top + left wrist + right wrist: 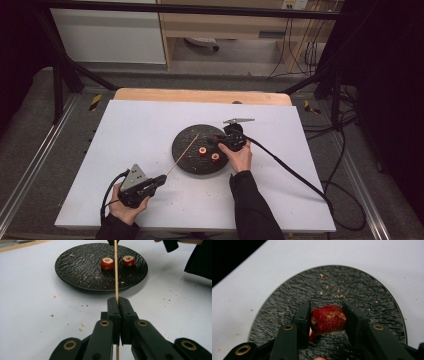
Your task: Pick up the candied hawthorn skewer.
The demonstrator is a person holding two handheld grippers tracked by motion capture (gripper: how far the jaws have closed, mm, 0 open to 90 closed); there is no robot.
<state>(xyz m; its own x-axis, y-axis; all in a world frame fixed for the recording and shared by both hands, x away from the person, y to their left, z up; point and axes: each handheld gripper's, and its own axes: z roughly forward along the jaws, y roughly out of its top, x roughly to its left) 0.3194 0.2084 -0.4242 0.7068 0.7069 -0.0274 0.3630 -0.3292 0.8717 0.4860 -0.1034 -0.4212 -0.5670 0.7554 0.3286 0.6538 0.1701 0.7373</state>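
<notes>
A black round plate (186,152) lies mid-table with two red cored fruit pieces (202,151) (215,157) on it. My left gripper (161,180), near the front left, is shut on a thin wooden skewer (183,154) that slants up over the plate. In the left gripper view the skewer (116,270) runs out from between the closed jaws toward the two fruit pieces (107,263) (128,261). My right gripper (216,139) hovers over the plate's right side, shut on a third red fruit piece (328,319) above the plate (367,297).
A white sheet (140,130) covers the table, with a wooden edge (200,95) at the back. Crumbs (67,315) lie scattered around the plate. A black cable (295,175) trails from the right gripper across the table's right side. Black frame posts stand at both back corners.
</notes>
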